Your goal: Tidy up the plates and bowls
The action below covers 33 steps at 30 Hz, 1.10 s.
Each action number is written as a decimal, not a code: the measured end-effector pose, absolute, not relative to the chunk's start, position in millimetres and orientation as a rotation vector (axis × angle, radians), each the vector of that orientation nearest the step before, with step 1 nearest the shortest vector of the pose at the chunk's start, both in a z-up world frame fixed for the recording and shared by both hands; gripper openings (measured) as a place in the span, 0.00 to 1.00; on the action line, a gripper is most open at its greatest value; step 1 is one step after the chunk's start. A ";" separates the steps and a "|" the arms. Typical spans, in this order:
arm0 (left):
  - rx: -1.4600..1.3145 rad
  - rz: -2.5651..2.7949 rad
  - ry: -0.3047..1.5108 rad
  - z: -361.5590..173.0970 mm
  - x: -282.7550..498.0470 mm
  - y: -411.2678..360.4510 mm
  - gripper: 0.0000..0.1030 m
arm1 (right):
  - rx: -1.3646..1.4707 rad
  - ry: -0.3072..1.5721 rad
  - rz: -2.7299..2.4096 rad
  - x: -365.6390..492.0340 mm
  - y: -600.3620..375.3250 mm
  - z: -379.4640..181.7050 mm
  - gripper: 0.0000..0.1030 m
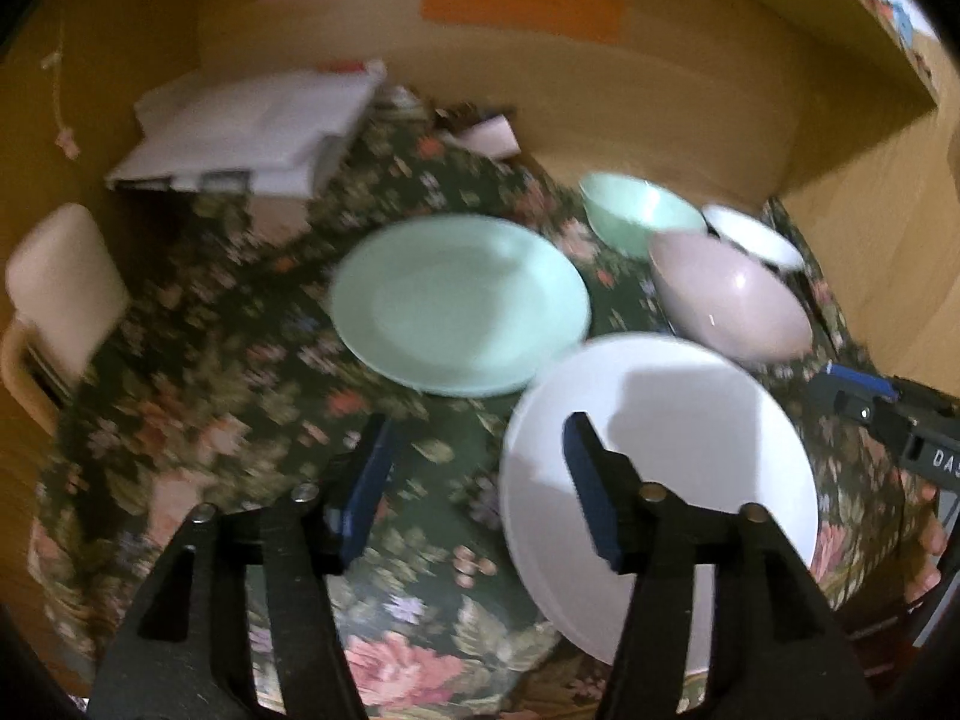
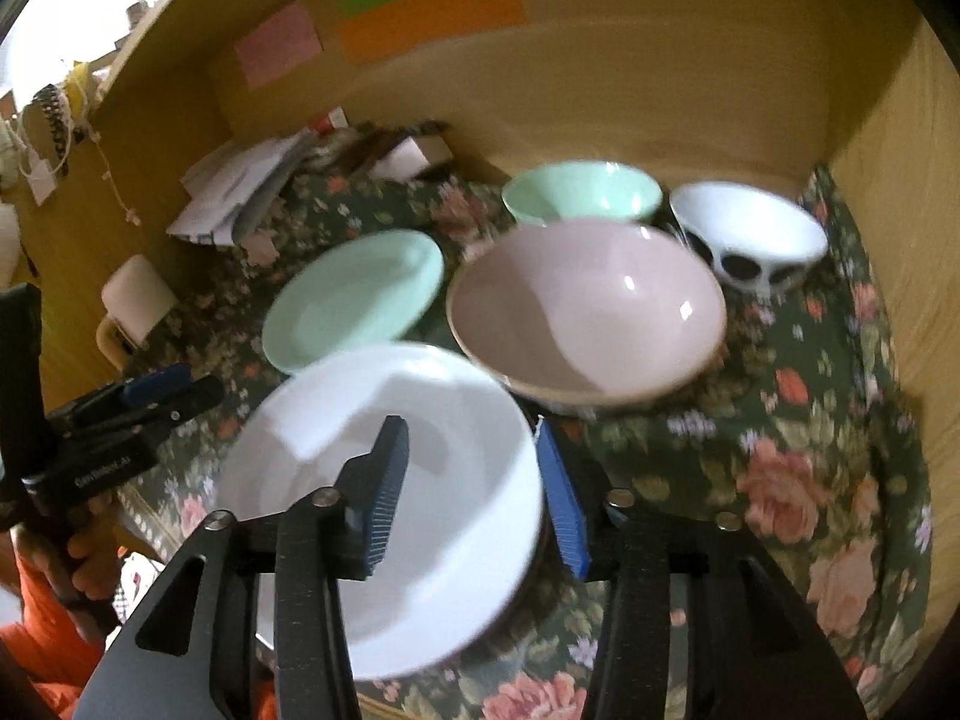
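While 3 bowls [image 2: 585, 306] sit empty, 2 plates [image 2: 384, 480] lie bare.

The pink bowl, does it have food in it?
No, in the right wrist view the pink bowl shows only its bare, shiny inside as it sits on the flowered cloth.

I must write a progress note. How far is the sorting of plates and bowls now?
Nothing looks stacked yet. The green plate and white plate lie apart on the floral cloth; the green bowl, pink bowl and white bowl stand separately. In hand: nothing; the left gripper and right gripper have open, empty jaws over the white plate. Left: grouping all five.
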<state>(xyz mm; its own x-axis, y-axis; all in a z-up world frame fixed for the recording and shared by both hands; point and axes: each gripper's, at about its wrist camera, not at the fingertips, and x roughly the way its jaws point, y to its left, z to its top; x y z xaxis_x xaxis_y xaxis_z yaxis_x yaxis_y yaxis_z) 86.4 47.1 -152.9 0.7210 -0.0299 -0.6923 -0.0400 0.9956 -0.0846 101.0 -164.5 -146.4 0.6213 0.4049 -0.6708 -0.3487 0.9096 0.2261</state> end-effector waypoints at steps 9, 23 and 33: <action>-0.115 0.126 0.668 -119.6 94.8 84.9 0.76 | 0.035 0.703 0.494 122.1 -134.7 -116.2 0.59; -0.110 0.191 0.706 -127.0 132.2 114.4 0.86 | -0.013 0.753 0.516 183.6 -96.1 -113.0 0.68; -0.132 0.193 0.786 -157.3 164.7 130.3 0.86 | -0.099 0.842 0.498 229.4 -69.6 -138.5 0.68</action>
